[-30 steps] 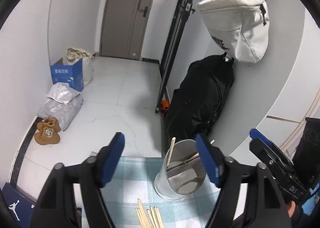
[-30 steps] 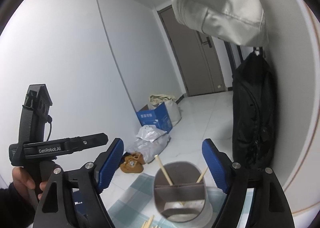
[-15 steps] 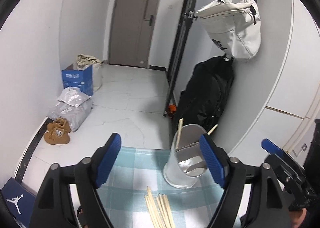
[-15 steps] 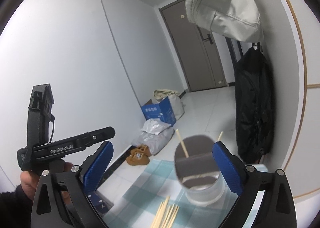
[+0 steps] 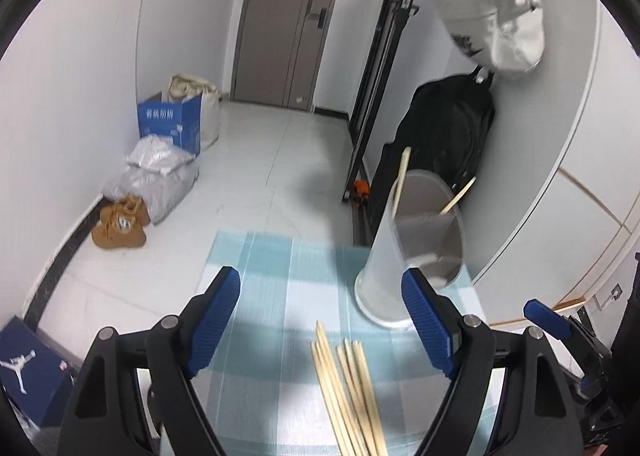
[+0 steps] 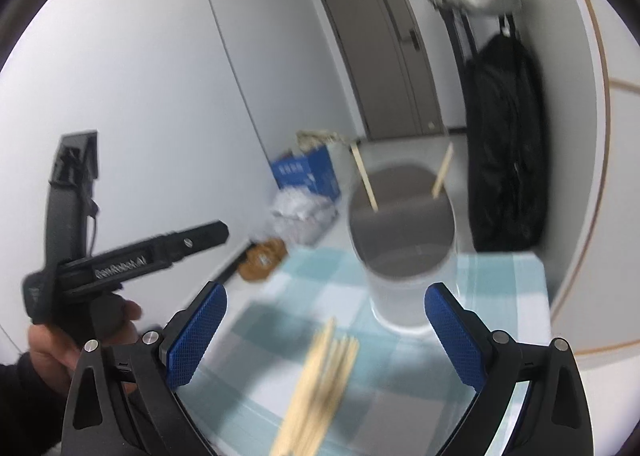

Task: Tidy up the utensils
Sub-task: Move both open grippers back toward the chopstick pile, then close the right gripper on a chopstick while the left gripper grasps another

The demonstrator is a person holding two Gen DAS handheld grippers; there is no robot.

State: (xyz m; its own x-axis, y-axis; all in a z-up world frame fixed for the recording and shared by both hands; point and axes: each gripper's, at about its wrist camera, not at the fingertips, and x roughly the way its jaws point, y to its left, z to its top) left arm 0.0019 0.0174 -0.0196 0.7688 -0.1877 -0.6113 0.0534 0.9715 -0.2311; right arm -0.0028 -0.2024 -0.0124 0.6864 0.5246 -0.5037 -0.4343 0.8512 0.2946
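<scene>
Both the left gripper (image 5: 320,320) and right gripper (image 6: 326,332) hang spread wide and empty over the loose chopsticks (image 5: 348,388), ready to lift them into the holder (image 5: 412,248) at the counter's (image 5: 260,256) far edge.

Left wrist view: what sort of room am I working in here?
Most likely a home entryway or hallway. A grey-brown entrance door closes off the white tiled floor, tan shoes sit by the wall, and a white canvas bag hangs above a black backpack.

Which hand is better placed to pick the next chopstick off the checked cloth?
Probably the left. Its open tongs frame the chopstick bundle, whose tips lie just below them. The right tongs are open over the bundle too, but that view is blurred.
</scene>
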